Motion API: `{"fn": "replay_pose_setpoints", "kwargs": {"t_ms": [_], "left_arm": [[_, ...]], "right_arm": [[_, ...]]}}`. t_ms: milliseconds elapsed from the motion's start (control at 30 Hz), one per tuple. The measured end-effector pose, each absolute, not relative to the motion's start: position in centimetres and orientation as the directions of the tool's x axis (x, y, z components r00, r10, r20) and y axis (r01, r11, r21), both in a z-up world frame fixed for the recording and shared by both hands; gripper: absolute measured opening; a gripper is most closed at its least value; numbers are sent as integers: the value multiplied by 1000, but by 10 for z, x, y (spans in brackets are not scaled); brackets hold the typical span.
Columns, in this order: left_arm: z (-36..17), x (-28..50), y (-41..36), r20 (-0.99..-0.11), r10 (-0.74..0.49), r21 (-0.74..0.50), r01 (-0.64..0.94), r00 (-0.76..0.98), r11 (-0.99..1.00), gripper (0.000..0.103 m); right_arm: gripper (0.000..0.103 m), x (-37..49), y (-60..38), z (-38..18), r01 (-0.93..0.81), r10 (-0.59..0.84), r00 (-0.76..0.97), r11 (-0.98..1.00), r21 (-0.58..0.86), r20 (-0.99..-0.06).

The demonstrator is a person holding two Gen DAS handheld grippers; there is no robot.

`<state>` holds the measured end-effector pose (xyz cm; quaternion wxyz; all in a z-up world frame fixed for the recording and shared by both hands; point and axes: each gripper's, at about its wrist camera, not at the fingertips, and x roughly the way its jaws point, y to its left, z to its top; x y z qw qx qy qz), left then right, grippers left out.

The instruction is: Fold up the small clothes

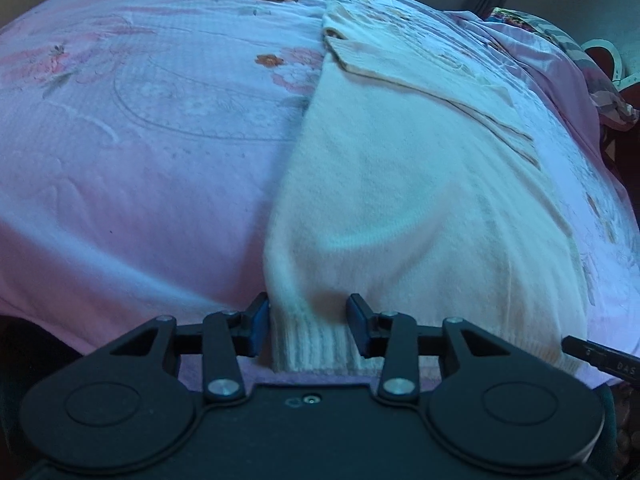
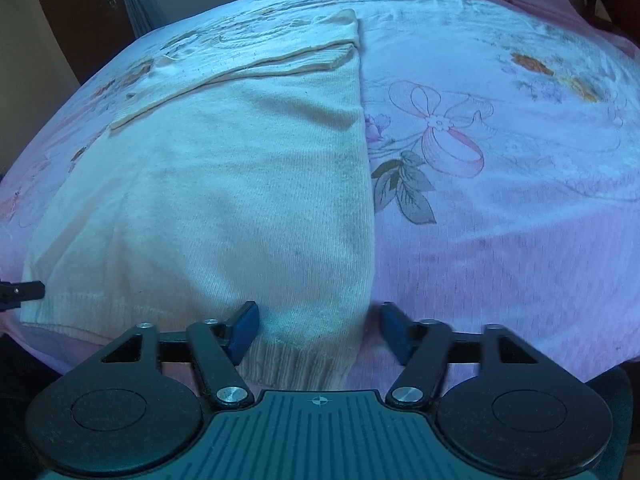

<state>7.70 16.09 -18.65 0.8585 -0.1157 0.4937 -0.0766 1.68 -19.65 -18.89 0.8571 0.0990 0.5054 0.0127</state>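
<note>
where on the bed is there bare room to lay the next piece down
Bare sheet runs wide to the left of the sweater, up to the far edge. More bare sheet lies right of the sweater, around the printed bow. It is crowded at the sweater's near hem, where both open grippers, left and right, straddle its corners.
</note>
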Motion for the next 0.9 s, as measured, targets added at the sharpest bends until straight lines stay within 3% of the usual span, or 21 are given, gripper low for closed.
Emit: {"fn": "replay_pose_setpoints", "kwargs": {"t_ms": [67,167,367,433,467,667,900], "left_arm": [[-188,77,161,-832,-264,-288,26,489,957,29],[-190,79,162,-835,-314,-334,38,452,942,16],[-196,85,156,-846,-312,-331,33,432,943,16],[-192,86,156,-840,-323,-342,37,437,939,12],[-189,87,155,-835,-331,-349,42,440,936,9],[-154,111,156,-749,-391,-426,61,535,902,7],[-121,194,138,-677,-403,-438,103,616,893,7]], "right_arm": [[35,16,-199,-189,82,128,484,978,191,-866],[35,17,-206,-191,99,167,463,966,238,-871],[35,18,-210,-193,112,183,447,960,257,-876],[22,20,-208,-191,94,235,433,948,303,-870],[6,22,-208,-191,86,274,422,937,338,-864],[6,46,-214,-171,107,376,494,869,484,-784],[6,120,-228,-146,123,330,605,861,494,-725]]}}
